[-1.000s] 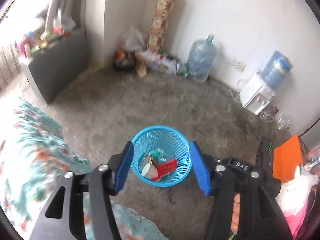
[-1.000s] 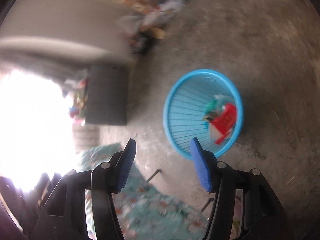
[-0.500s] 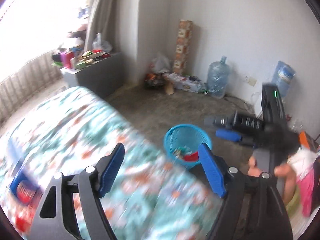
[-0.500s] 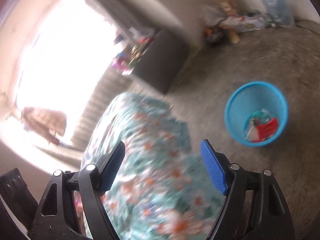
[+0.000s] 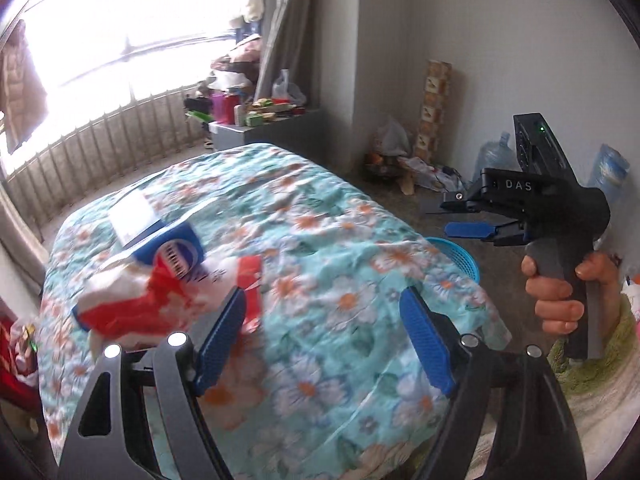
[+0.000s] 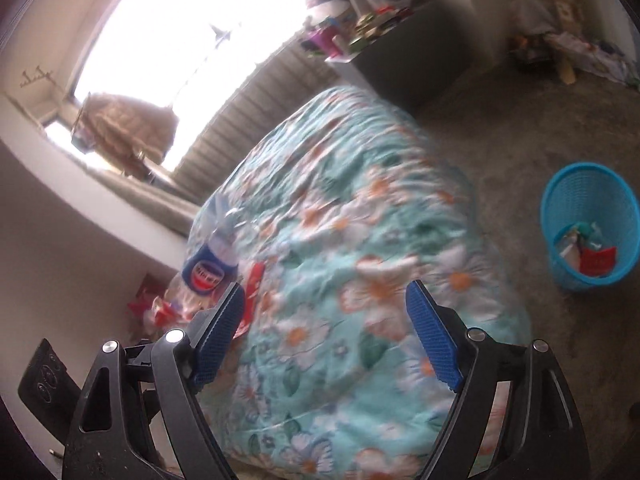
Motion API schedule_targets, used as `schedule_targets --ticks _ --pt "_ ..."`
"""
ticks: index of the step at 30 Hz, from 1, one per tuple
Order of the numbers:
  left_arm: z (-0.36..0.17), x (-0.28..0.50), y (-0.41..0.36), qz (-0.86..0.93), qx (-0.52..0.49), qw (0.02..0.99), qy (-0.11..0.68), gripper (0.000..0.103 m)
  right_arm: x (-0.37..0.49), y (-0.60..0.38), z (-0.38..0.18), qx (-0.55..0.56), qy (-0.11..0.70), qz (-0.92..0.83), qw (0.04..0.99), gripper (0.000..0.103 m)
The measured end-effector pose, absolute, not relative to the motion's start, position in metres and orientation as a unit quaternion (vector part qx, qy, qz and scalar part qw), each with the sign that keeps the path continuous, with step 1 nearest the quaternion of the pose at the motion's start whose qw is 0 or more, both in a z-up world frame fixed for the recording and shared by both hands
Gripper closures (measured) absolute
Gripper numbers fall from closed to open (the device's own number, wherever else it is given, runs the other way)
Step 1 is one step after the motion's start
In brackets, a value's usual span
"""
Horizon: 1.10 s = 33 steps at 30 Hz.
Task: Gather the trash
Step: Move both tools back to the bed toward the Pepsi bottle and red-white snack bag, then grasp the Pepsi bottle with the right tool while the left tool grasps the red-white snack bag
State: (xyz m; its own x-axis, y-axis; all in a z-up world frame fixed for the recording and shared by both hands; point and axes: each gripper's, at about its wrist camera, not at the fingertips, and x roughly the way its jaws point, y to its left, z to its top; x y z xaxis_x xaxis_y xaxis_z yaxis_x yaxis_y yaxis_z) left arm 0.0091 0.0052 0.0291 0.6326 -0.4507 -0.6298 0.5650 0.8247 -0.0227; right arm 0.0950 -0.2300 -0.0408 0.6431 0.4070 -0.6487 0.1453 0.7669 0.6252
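A crumpled red and white wrapper [image 5: 132, 304] and a plastic bottle with a blue, red and white label [image 5: 176, 250] lie on the floral cloth of the table [image 5: 320, 240]. The bottle [image 6: 208, 268] and a red wrapper [image 6: 252, 284] also show in the right wrist view. My left gripper [image 5: 320, 332] is open and empty above the cloth, right of the trash. My right gripper [image 6: 324, 328] is open and empty; it also shows at the right of the left wrist view [image 5: 468, 230]. The blue basket [image 6: 588, 224] holds trash on the floor.
A grey cabinet [image 5: 280, 136] with clutter stands by the window. Bags, a tall box and water bottles [image 5: 492, 156] line the far wall. Red items [image 6: 148, 304] lie on the floor left of the table.
Both grippers have swung up and away from the basket to above the table. The wrapper and bottle have come into view. Both stay open.
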Motion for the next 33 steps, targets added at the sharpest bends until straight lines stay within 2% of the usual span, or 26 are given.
schedule_targets --ticks 16,23,29,33 --pt "0.03 0.024 0.12 -0.219 -0.051 0.932 0.285 0.026 0.148 -0.127 -0.069 0.381 0.496 0.222 0.748 0.027" --pt "0.029 0.037 0.156 -0.18 -0.094 0.941 0.27 0.026 0.163 -0.108 -0.088 0.4 0.529 0.222 0.715 0.041" --pt "0.03 0.052 0.17 -0.175 -0.113 0.943 0.26 0.031 0.184 -0.106 -0.074 0.43 0.51 0.252 0.701 0.042" --pt "0.028 0.07 0.18 -0.16 -0.126 0.943 0.264 0.039 0.205 -0.1 -0.068 0.445 0.507 0.265 0.689 0.042"
